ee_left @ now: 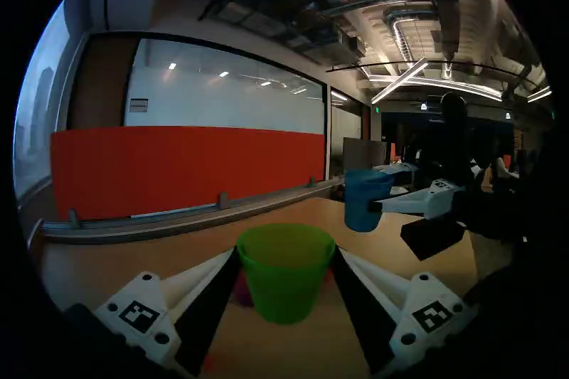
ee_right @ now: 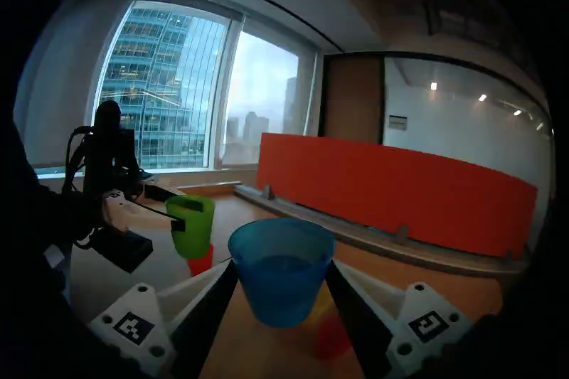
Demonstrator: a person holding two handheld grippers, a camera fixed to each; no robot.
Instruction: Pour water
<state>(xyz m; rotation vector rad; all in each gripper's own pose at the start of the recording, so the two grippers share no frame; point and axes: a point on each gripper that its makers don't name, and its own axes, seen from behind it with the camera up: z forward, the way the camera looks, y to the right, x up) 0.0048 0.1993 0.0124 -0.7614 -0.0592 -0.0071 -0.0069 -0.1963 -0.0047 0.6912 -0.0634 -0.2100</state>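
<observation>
Green cup [ee_left: 286, 286] in left gripper [ee_left: 286, 257], blue cup [ee_right: 282, 290] in right gripper [ee_right: 282, 267]

a wooden table [ee_left: 99, 265] occupies the lower part of the left gripper view. an orange panel [ee_left: 185, 169] stands along its far edge at centre left, with a glass wall [ee_left: 227, 98] above it. exposed ducts [ee_left: 398, 9] and a strip light [ee_left: 400, 80] cross the upper right. in the right gripper view, a window [ee_right: 267, 94] at upper left shows a glass tower [ee_right: 167, 80].
</observation>
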